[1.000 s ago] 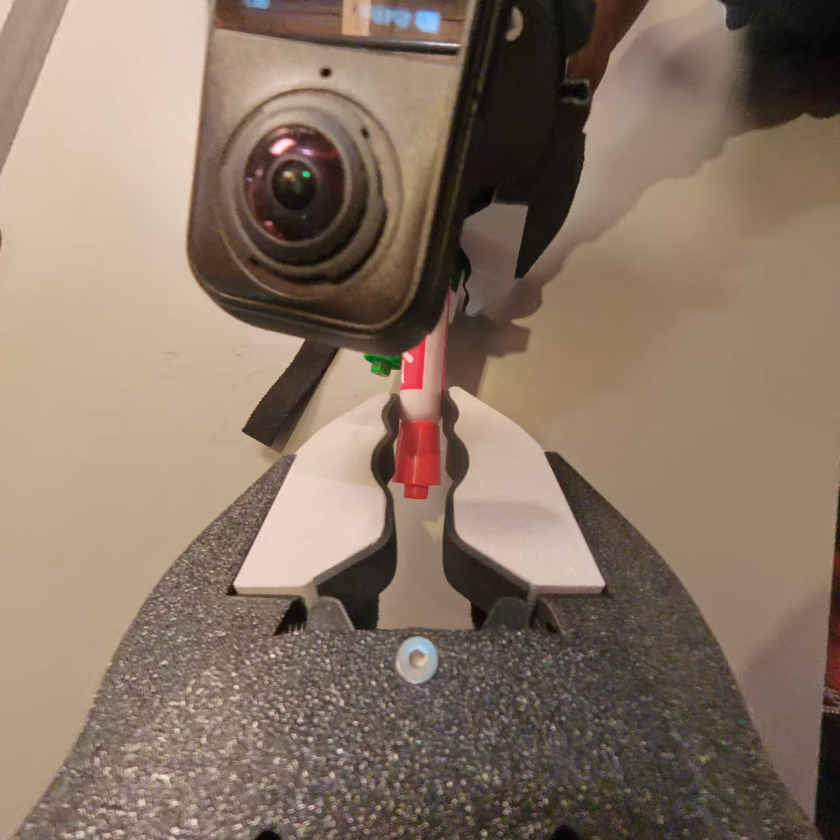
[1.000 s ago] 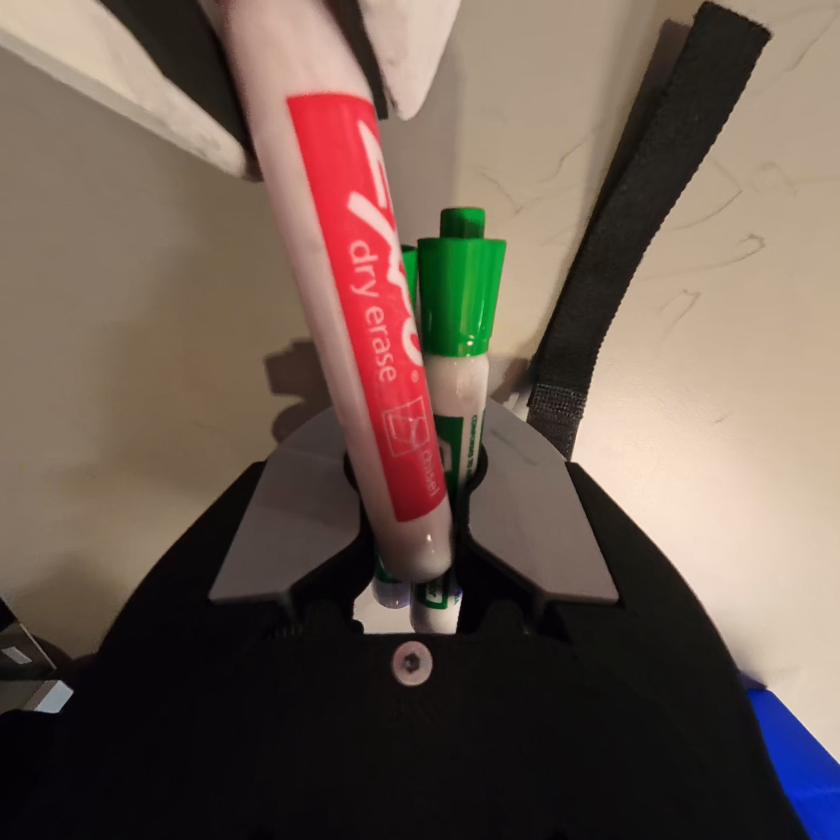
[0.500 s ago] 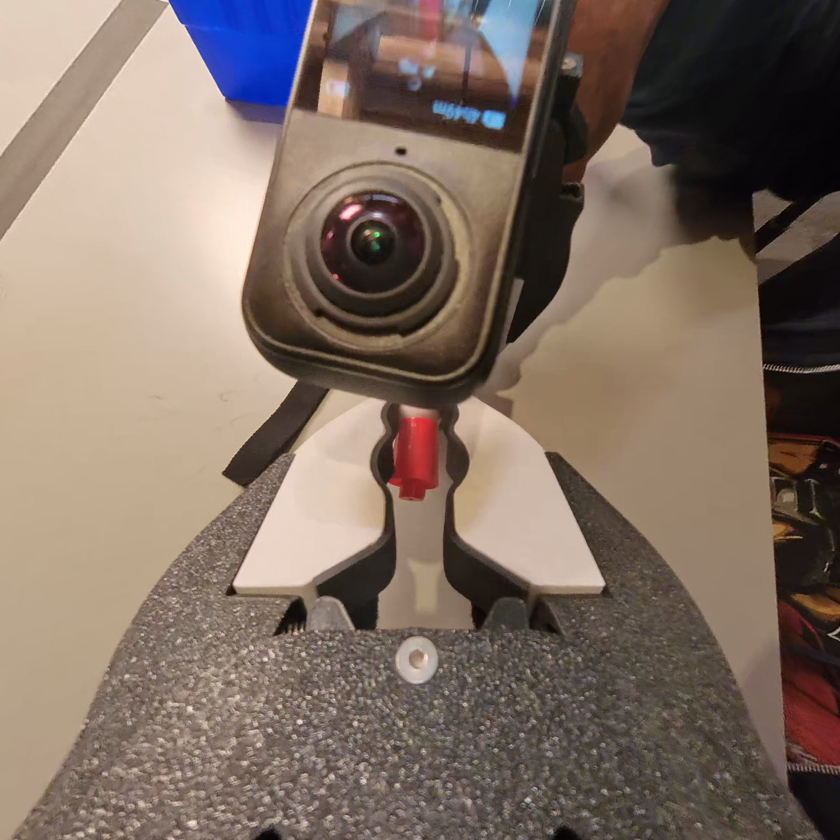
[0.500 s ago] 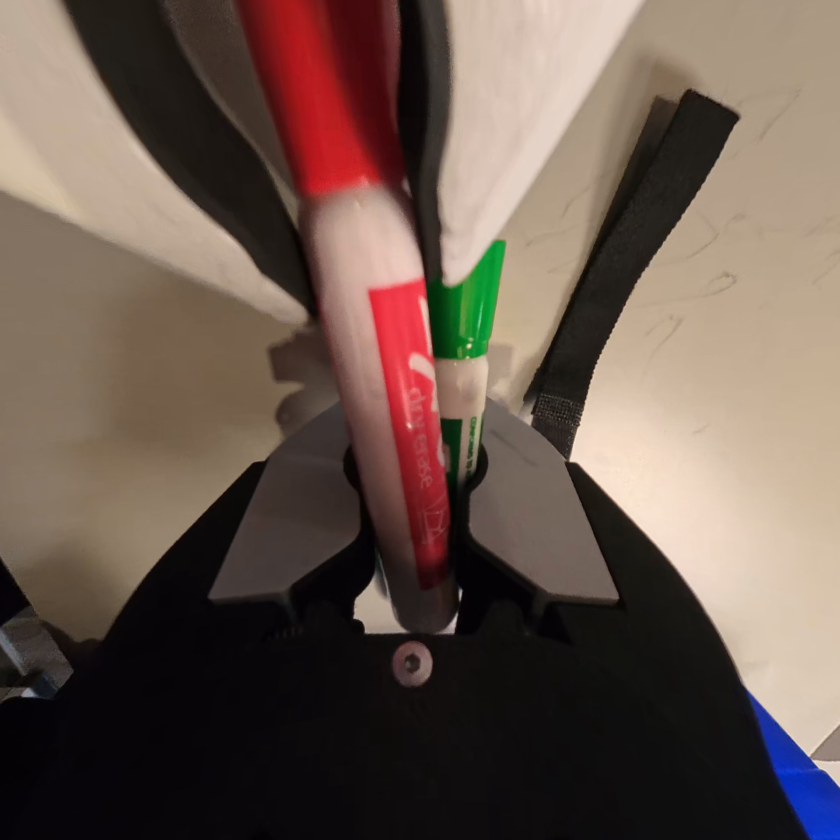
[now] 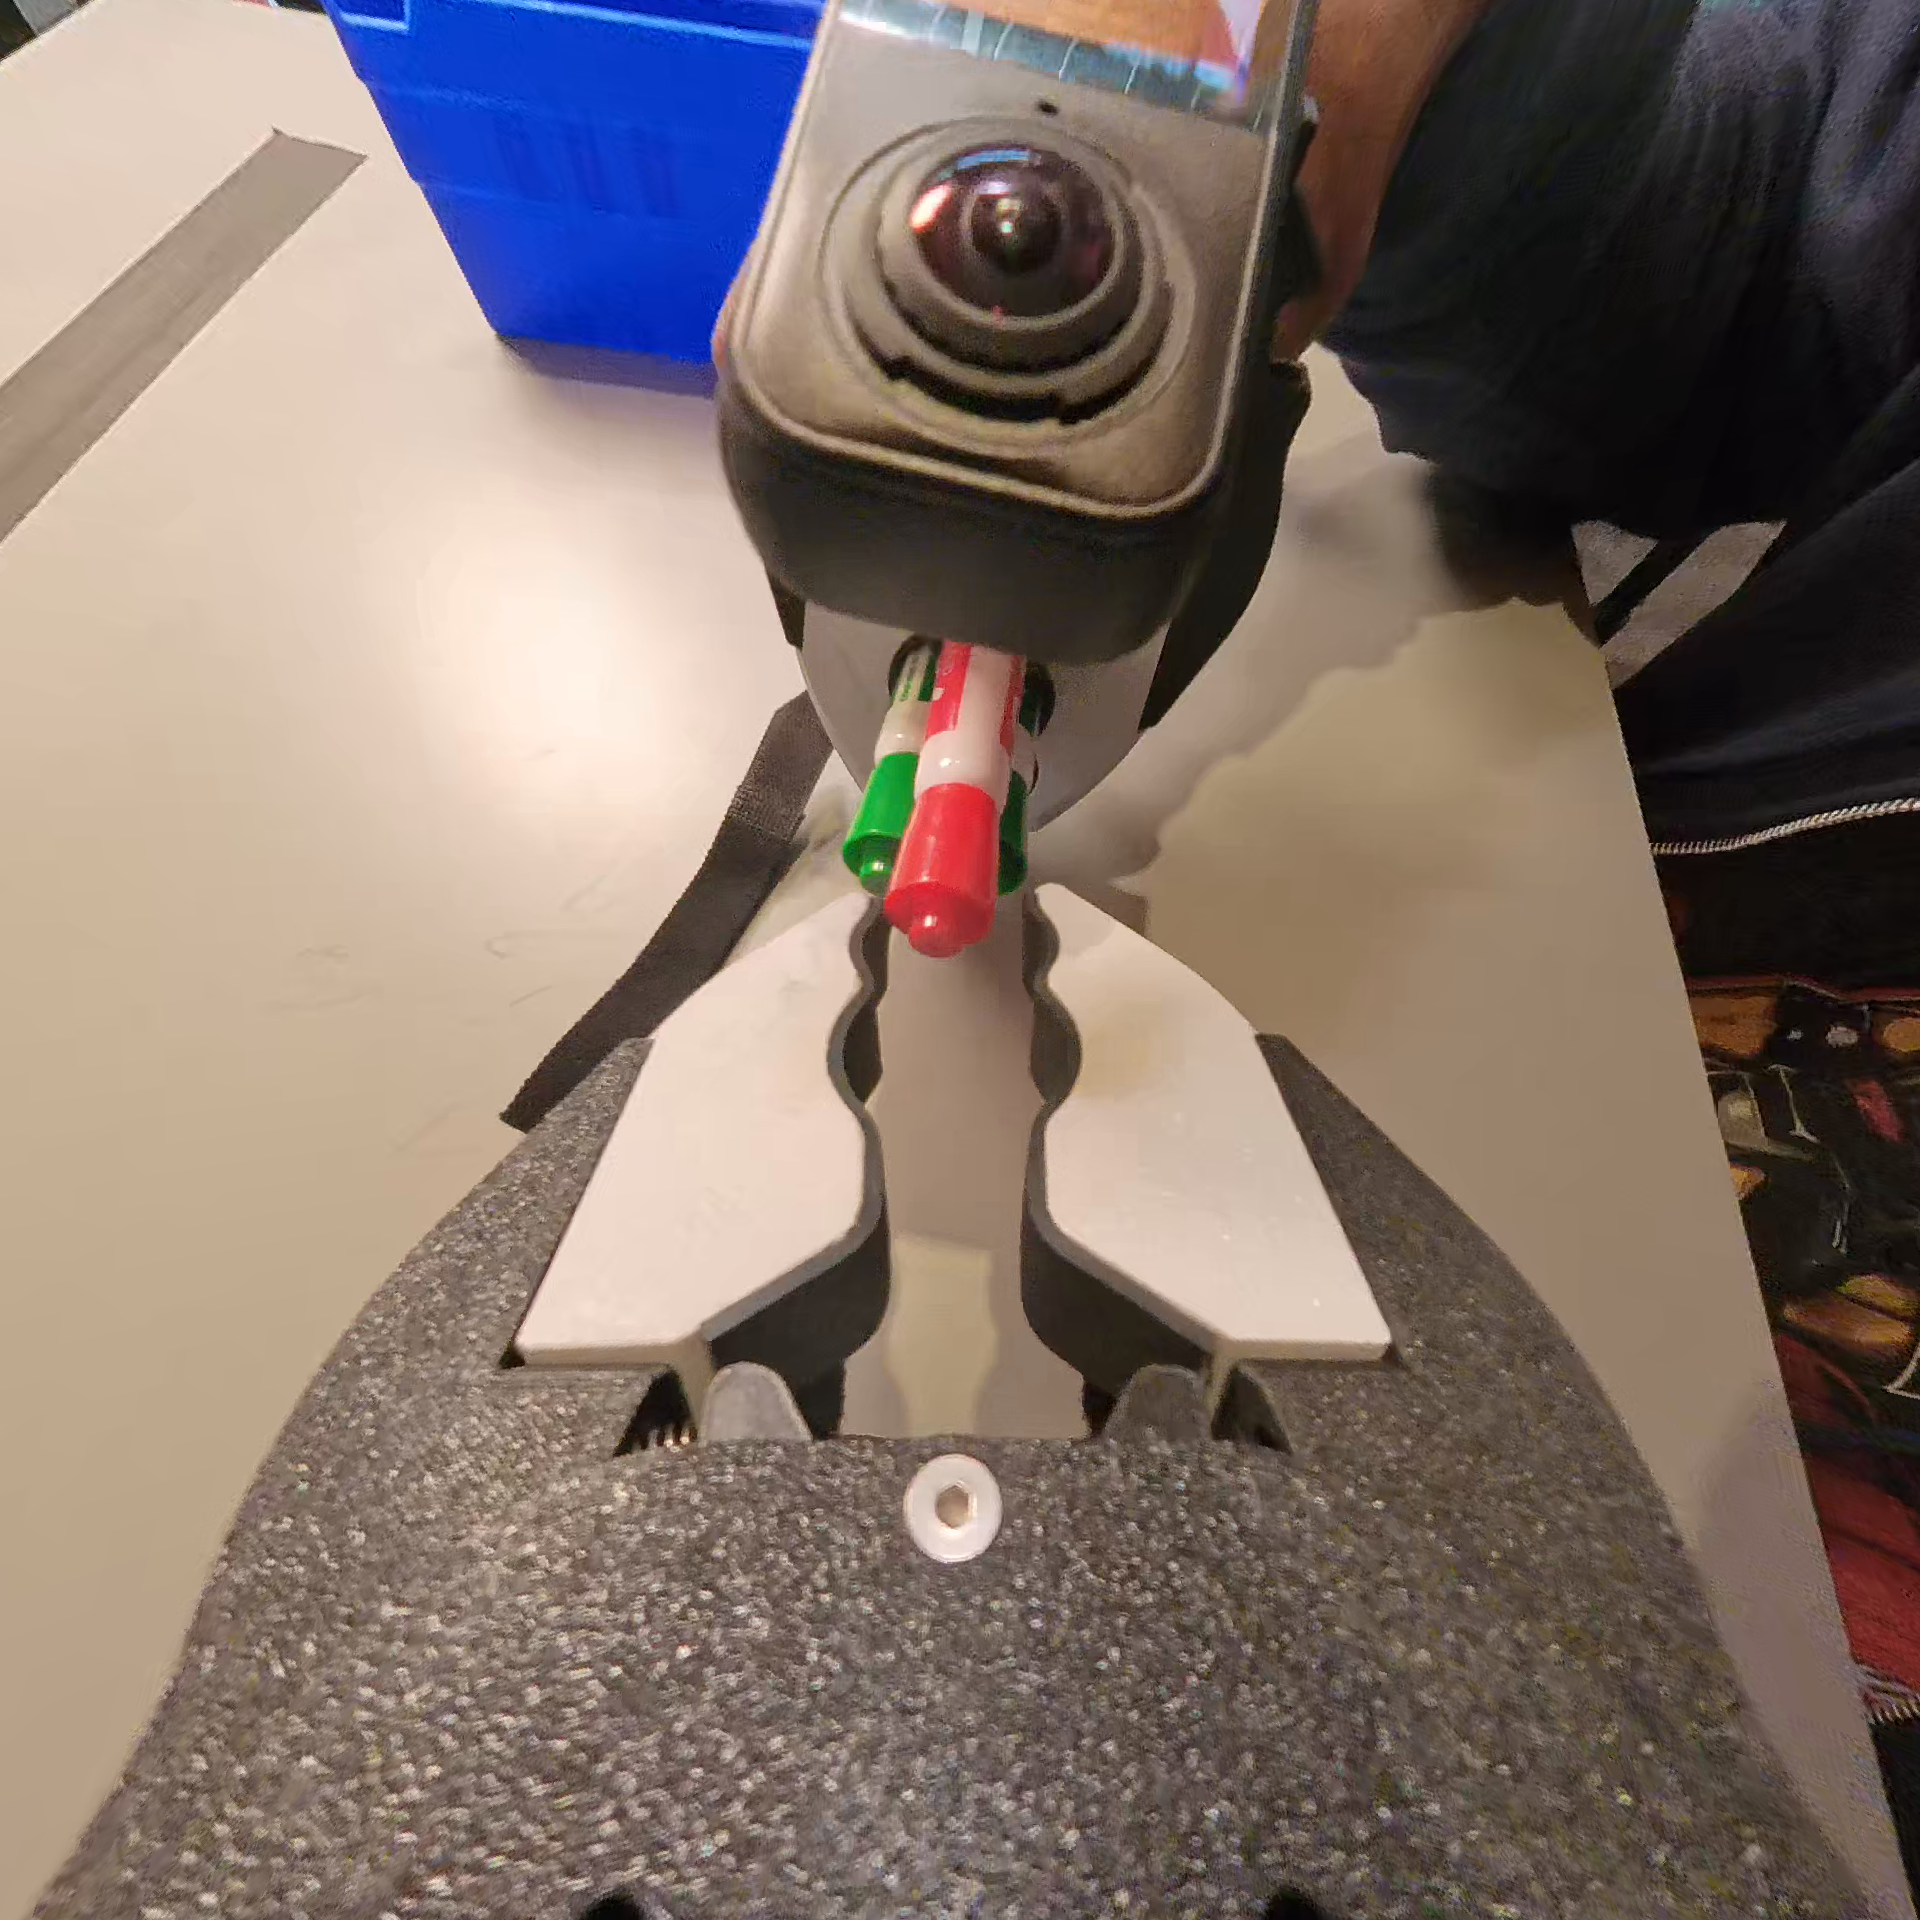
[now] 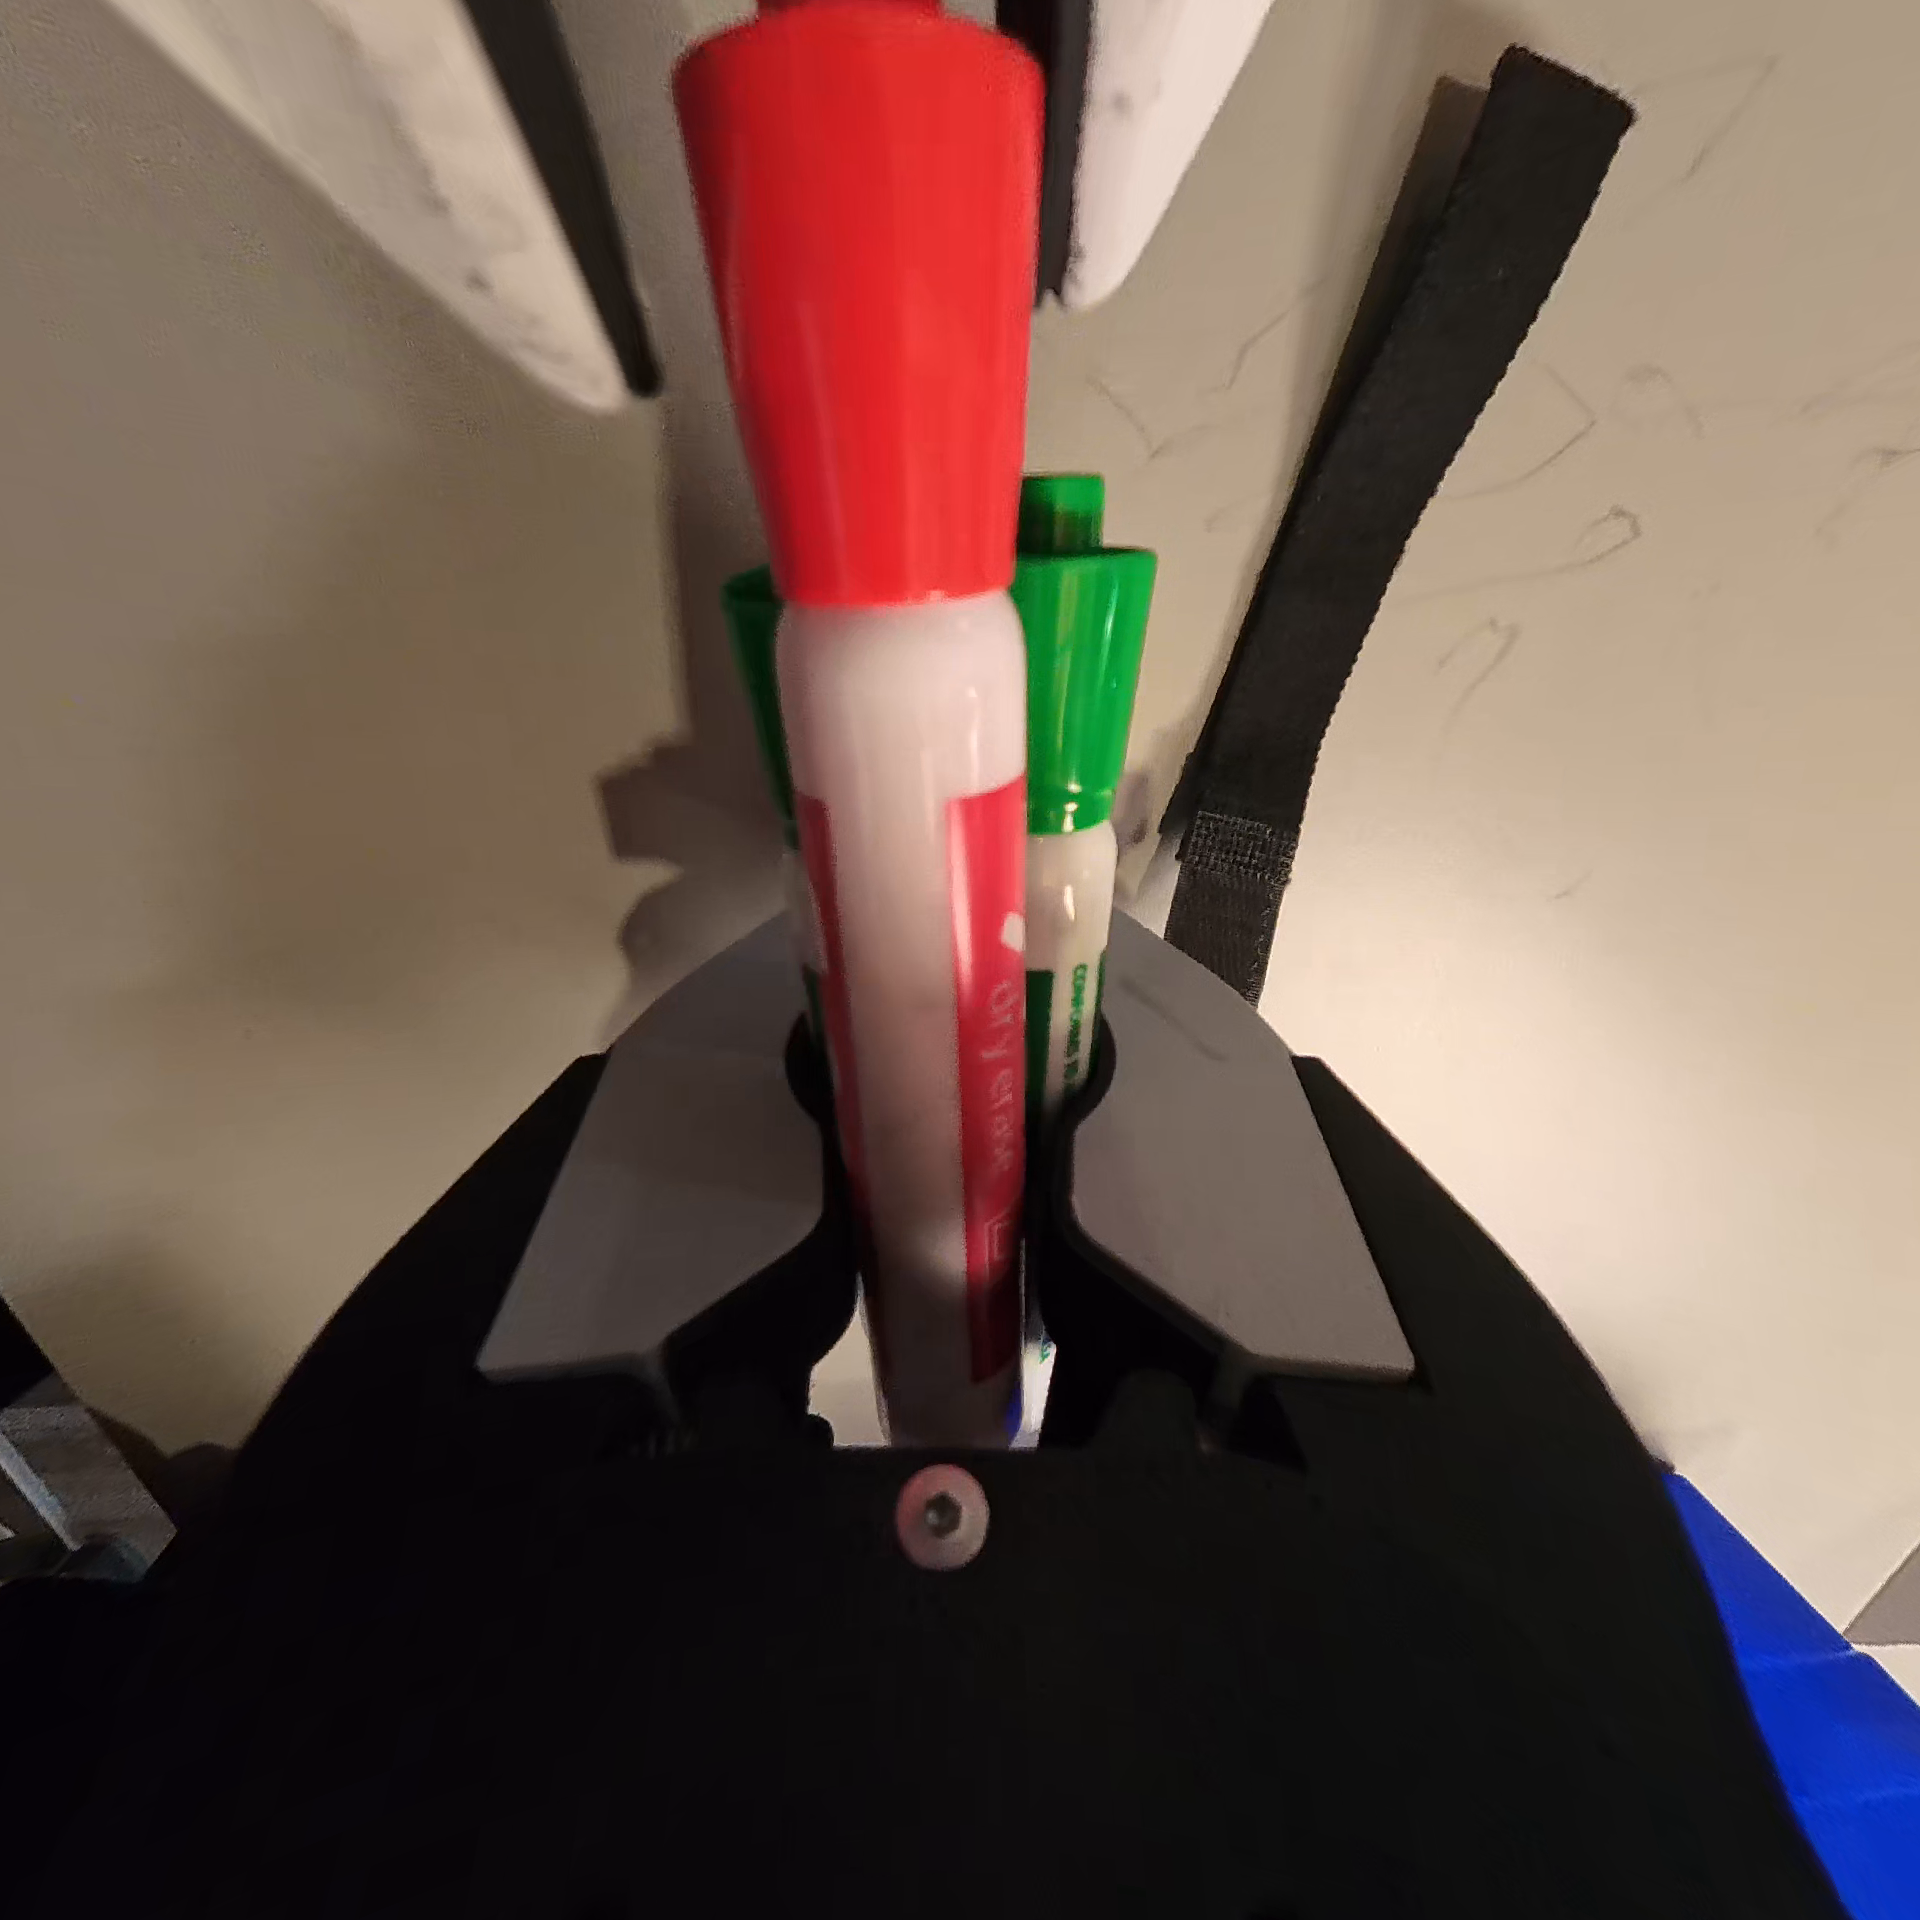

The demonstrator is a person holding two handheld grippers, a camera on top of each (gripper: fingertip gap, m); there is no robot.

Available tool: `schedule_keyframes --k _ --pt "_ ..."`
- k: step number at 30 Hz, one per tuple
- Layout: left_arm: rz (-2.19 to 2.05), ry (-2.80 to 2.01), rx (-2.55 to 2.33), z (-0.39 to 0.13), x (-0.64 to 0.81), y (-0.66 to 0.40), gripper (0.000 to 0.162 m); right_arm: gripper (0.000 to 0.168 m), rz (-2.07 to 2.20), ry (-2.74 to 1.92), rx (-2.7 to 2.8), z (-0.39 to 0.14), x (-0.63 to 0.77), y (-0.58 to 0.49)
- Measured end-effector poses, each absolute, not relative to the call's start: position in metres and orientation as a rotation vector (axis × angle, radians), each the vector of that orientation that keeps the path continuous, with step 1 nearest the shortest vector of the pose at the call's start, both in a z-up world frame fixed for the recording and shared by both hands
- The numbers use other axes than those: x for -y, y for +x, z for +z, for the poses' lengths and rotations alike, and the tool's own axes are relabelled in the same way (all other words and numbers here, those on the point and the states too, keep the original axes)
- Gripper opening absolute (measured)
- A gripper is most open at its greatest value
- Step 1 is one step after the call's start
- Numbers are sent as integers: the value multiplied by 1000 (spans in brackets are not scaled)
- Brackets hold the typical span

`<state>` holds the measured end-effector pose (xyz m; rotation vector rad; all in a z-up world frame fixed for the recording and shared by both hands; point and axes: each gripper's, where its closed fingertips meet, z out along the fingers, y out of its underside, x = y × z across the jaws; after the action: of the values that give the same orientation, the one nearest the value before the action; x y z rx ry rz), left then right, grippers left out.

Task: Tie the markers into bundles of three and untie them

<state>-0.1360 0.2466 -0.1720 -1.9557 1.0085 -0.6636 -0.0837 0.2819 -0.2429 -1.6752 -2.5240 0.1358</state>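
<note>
In the left wrist view my left gripper is open; the red cap of the red marker points at the gap between its fingertips, and the pads do not press on it. My right gripper faces it and is shut on a bundle of markers. In the right wrist view my right gripper grips two green markers side by side with the red marker lying on top. The left gripper's white fingers stand apart on either side of the red cap at the top.
A black strap lies on the beige table beside the markers; it also shows in the right wrist view. A blue bin stands at the back. A person's dark sleeve is at the upper right. My right fingertips sit around 10 cm from my left ones.
My left gripper pushed the red marker into the right gripper's grasp beside the green ones, then opened and drew back off the cap. The right gripper's hold has not changed.
</note>
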Motion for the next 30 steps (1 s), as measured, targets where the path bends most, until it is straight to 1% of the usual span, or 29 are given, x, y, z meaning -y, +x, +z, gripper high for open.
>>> schedule_keyframes --k 2,18,21,26,30 --pt "-698 -1935 -979 -170 -249 -135 19 41 133 -1672 2524 -243 -283 -83" --pt "-722 -1989 -938 -172 -248 -123 19 41 48 -1641 2530 -243 -282 -83" --pt "-720 -1967 -971 -172 -246 -125 22 41 50 -1645 2524 -243 -284 -83" --pt "-754 -1911 -959 -165 -248 -127 22 41 53 -1654 2518 -243 -286 -82" --pt "-699 -1864 -973 -164 -250 -121 31 40 55 -1654 2523 -244 -285 -82"
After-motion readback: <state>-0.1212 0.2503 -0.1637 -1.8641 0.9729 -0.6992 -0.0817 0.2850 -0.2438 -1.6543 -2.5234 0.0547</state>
